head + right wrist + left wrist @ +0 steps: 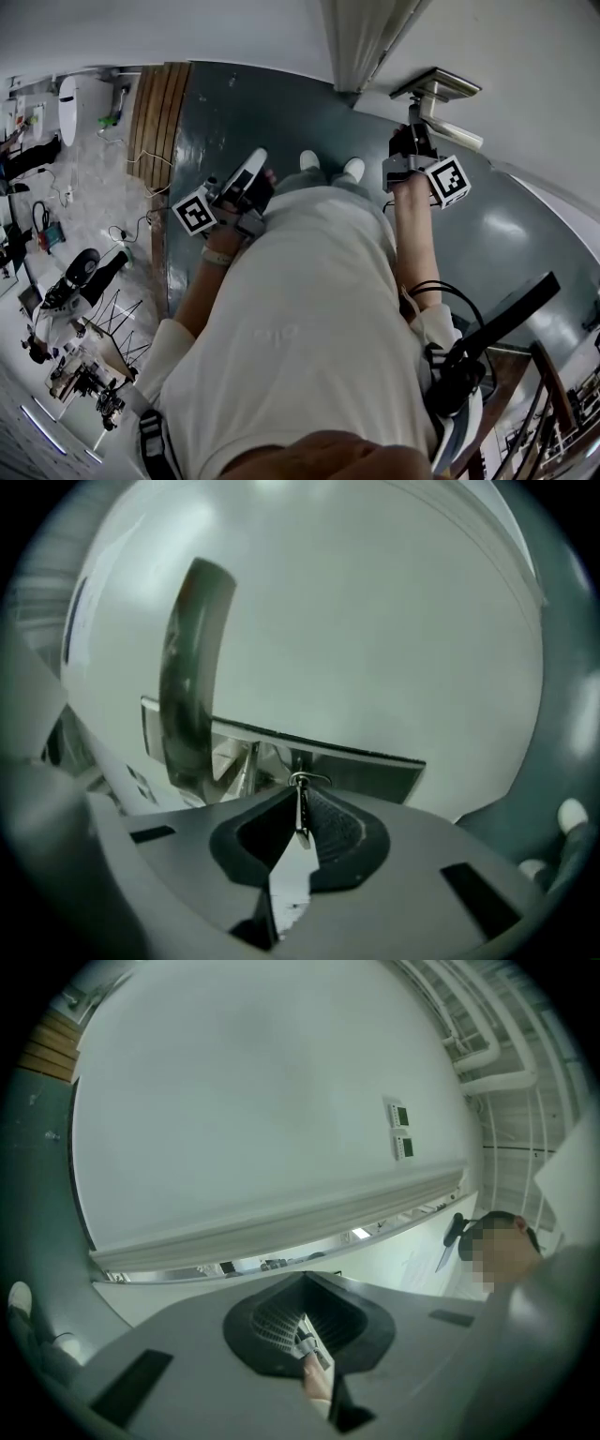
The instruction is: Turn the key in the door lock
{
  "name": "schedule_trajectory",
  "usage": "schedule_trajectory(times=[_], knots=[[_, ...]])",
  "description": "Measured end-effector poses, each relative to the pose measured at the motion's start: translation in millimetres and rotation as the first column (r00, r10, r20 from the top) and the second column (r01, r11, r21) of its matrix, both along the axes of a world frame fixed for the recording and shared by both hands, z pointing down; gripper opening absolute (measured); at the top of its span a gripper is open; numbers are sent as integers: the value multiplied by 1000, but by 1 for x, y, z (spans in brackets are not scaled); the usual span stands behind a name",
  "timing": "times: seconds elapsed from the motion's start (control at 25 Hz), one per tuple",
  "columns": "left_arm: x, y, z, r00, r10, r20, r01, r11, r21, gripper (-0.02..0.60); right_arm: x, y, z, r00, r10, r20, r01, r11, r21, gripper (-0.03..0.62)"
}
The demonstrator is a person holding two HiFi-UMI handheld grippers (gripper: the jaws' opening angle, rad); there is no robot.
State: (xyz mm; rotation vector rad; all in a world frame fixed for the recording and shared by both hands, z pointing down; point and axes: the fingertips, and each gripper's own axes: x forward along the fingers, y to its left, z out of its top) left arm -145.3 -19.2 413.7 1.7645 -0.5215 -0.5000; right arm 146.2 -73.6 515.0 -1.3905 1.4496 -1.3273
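A silver door handle (441, 89) sticks out from the pale door (525, 56) at the upper right of the head view. My right gripper (413, 131) reaches in just under it. In the right gripper view, the right gripper (300, 813) is shut on a thin metal key (301, 808) seen edge-on. The key's ring (307, 779) sits against the lock plate (366, 766), below the curved handle (187, 667). My left gripper (251, 167) hangs away from the door at hip height. Its jaws (305, 1335) are shut with nothing between them, pointing at a bare white wall (253, 1101).
Two white shoes (330, 165) stand on the dark grey-green floor (234, 112) before the door. A wooden strip (155, 112) borders the floor on the left, with cables and gear (66, 281) beyond. A dark railing (553, 394) runs at the lower right.
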Motion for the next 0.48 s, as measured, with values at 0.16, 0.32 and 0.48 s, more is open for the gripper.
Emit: schedule_trajectory(times=[0.16, 0.32, 0.48], knots=[[-3, -1, -1, 1000, -6, -3, 6, 1000, -3, 8, -1, -2, 1, 986, 24, 167, -27, 1000, 10, 38], [-4, -1, -3, 1000, -12, -4, 12, 1000, -3, 8, 2, -1, 2, 940, 61, 337, -71, 997, 18, 38], [-5, -1, -3, 1000, -14, -4, 14, 1000, -5, 8, 3, -1, 7, 854, 93, 511, -121, 992, 21, 38]])
